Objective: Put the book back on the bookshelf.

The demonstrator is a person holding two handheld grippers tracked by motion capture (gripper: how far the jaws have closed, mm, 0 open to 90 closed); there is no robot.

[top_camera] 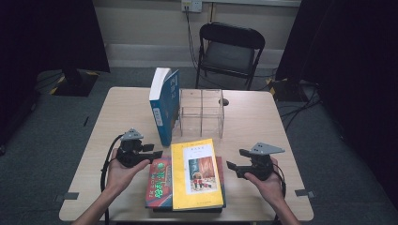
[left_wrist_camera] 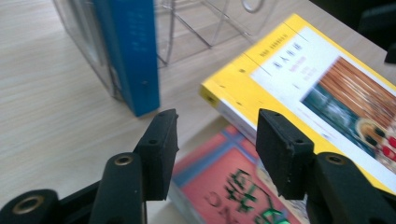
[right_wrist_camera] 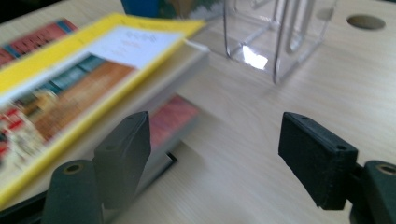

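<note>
Green printed characters on the red book (left_wrist_camera: 233,196) are blurred, unreadable.

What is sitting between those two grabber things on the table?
In the high view, a yellow book on a red book lies between the left gripper and right gripper.

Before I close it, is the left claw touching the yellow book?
Apart. The left gripper view shows the left claw open, with nothing between its jaws, short of the yellow book.

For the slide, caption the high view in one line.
Two hand-held grippers, left gripper and right gripper, flank a yellow book stacked before a clear organizer.
</note>
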